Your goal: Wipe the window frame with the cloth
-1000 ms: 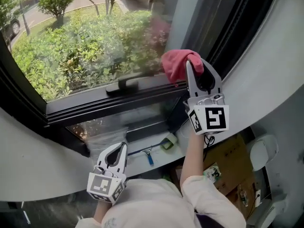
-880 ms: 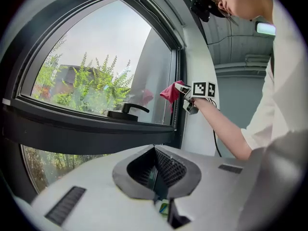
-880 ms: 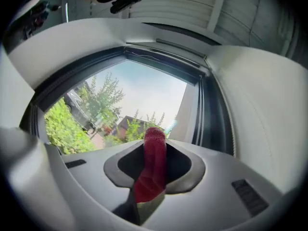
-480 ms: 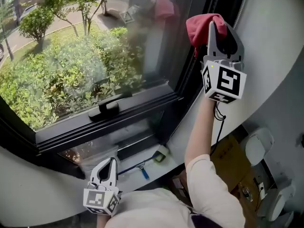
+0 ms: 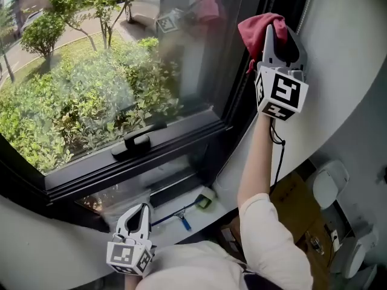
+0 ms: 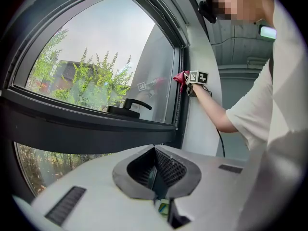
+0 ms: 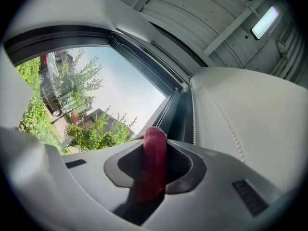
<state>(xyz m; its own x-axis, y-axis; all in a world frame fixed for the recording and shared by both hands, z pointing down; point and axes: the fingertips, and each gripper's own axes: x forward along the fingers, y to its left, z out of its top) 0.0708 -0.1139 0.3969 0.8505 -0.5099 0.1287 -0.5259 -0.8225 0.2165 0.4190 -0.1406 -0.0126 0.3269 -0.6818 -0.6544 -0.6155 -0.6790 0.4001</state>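
A red cloth (image 5: 257, 30) is bunched at the tip of my right gripper (image 5: 279, 26), which is shut on it high against the dark right upright of the window frame (image 5: 251, 71). The right gripper view has the cloth (image 7: 153, 162) pinched between the jaws, with the frame's channel (image 7: 179, 110) running up ahead. From the left gripper view the cloth (image 6: 182, 77) and right gripper (image 6: 195, 77) sit far off on the frame's right side. My left gripper (image 5: 136, 217) hangs low near the sill, shut with nothing in it.
A black window handle (image 5: 138, 139) sits on the lower sash rail. A small squeegee with a blue handle (image 5: 181, 215) and a green sponge (image 5: 204, 201) lie on the sill below. White curved wall panels (image 5: 351, 71) flank the frame. Cardboard and white fixtures (image 5: 329, 183) are at lower right.
My right gripper has carried the cloth from the lower sash rail by the handle up along the frame's right upright. The left gripper has stayed low and barely shifted.
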